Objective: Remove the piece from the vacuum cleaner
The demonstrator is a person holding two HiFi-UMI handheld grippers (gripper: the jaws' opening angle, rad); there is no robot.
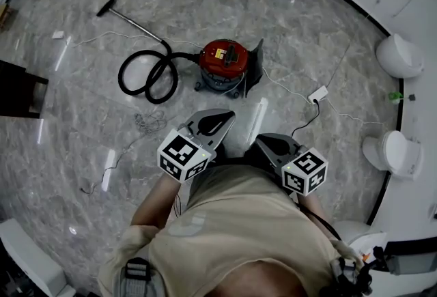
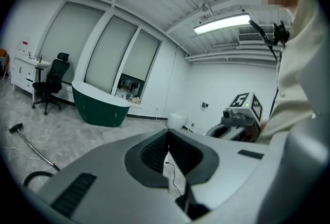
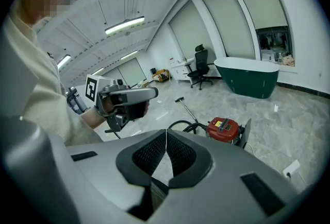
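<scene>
The person stands on the marble floor (image 1: 82, 118) with both forearms bent in front of the torso, so the hands are held close to the body. The left claw (image 1: 227, 113) points toward 1 o'clock in the head view. The right claw (image 1: 262, 139) points toward 11 o'clock, so the two tips angle toward each other without touching. Both tilt somewhat downward.

In the left gripper view the left claw (image 2: 167, 131) has its ribbed pads meeting at the tip with nothing between them. The right claw (image 3: 166, 133) is likewise pressed together and empty.

The red vacuum cleaner (image 1: 224, 61) sits on the floor at 12 o'clock from the claws, apart from both. Its black hose (image 1: 147, 77) lies coiled at the canister's 9 o'clock. The metal wand (image 1: 133, 22) runs off toward 10 o'clock and ends in a dark floor head. A dark flat panel (image 1: 257, 65) stands against the canister's 3 o'clock side. The right gripper view shows the vacuum cleaner (image 3: 223, 128) at 2 o'clock beyond the closed tips.
</scene>
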